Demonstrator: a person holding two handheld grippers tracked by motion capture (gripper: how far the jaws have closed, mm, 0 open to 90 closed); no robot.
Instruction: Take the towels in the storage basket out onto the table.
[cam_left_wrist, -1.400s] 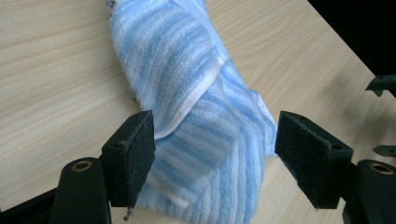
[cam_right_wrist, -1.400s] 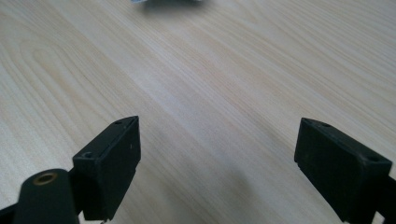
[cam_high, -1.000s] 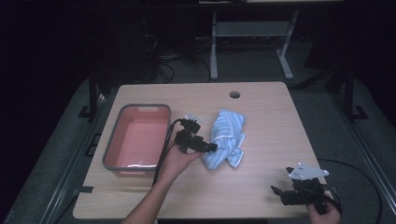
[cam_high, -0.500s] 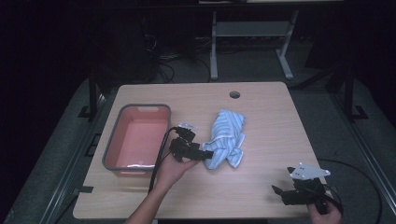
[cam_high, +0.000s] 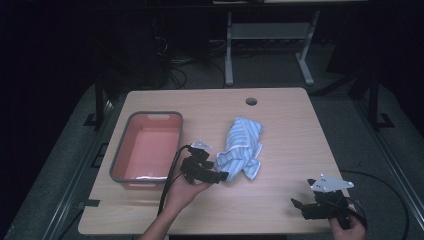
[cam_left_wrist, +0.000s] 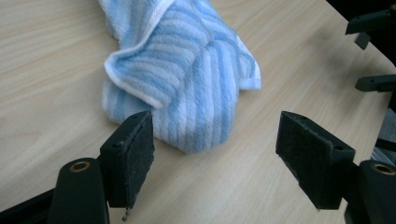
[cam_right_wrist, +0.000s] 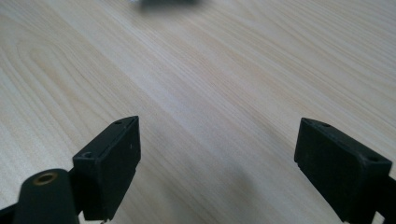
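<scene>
A crumpled blue-and-white striped towel lies in the middle of the wooden table. My left gripper sits low at the towel's near-left end, jaws wide open. In the left gripper view the towel bulges just ahead of the left gripper. Its left pad stands close to the cloth edge, and neither pad presses on it. My right gripper rests near the table's front right corner. In its own view the right gripper is open over bare wood.
A pink tub with a grey rim stands at the table's left, close beside my left hand. A round cable hole sits near the far edge. A metal stand and cables lie on the dark floor beyond.
My left gripper has slid toward the person and dropped lower, from beside the towel's left side to its near end. The right gripper has stayed put.
</scene>
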